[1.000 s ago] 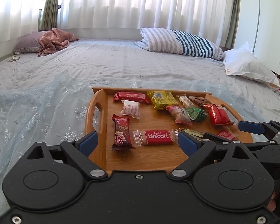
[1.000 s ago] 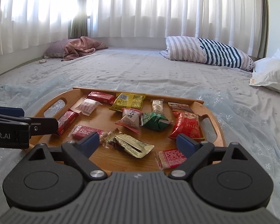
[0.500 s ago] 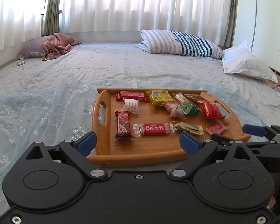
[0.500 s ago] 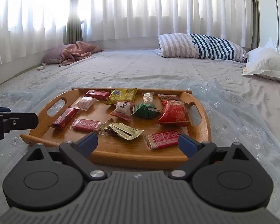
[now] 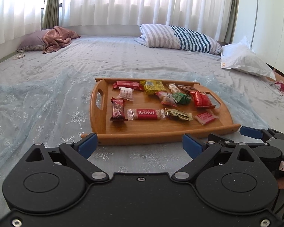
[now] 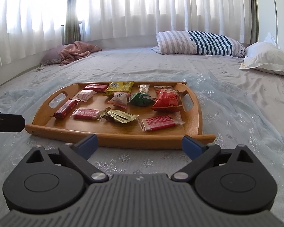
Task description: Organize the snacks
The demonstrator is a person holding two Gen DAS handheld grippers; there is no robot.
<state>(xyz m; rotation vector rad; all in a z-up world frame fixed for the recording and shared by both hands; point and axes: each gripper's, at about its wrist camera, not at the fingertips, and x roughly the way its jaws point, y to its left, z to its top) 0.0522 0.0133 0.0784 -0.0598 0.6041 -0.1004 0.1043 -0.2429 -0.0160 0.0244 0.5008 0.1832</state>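
A wooden tray (image 5: 161, 134) with handle cut-outs lies on the bed and holds several wrapped snacks. Among them are a red Biscoff bar (image 5: 146, 114), a gold wrapper (image 5: 178, 114), a red bag (image 5: 199, 99), a green packet (image 5: 181, 98) and a yellow packet (image 5: 153, 87). My left gripper (image 5: 140, 144) is open and empty, hovering just short of the tray's near edge. My right gripper (image 6: 140, 144) hangs before the tray (image 6: 142, 140), its jaws opening wide with nothing between them. One of its fingers (image 5: 250, 133) shows to the right in the left wrist view.
A sheer pale-blue cloth (image 5: 37, 102) lies under the tray on the grey bedsheet. At the back are a striped pillow (image 5: 179, 36), a white pillow (image 5: 244, 60) and a pink blanket (image 5: 56, 39). White curtains cover the window behind.
Both grippers have drawn back from the tray: their fingertips were over its snacks and now sit short of its near edge. The snacks have not moved.
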